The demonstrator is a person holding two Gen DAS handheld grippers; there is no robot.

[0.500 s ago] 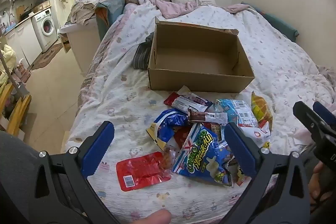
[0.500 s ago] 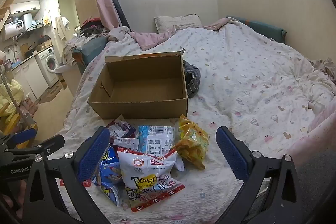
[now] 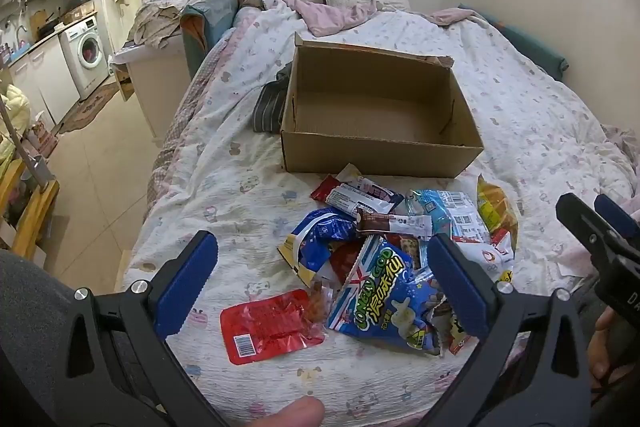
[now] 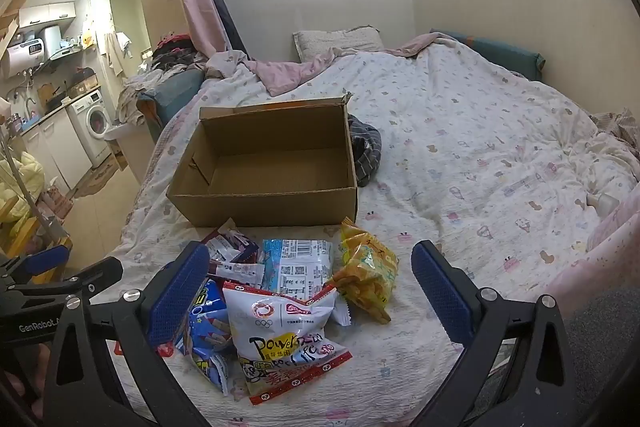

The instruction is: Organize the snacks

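Tongs spread wide, empty: my left tongs (image 3: pixel 322 279) and right tongs (image 4: pixel 310 287) hover over snack packets (image 3: pixel 384 267); only the left view shows the red packet (image 3: pixel 268 327).

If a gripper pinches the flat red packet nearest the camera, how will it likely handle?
The red packet looks thin and glossy, so it is probably floppy and slippery. It lies flat on the soft quilt, so getting a finger under its edge may be awkward.

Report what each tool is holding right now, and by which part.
Nothing is held. The left tool and the right tool both stand wide open above the snack pile on the bed, touching no packet. The cardboard box is empty.
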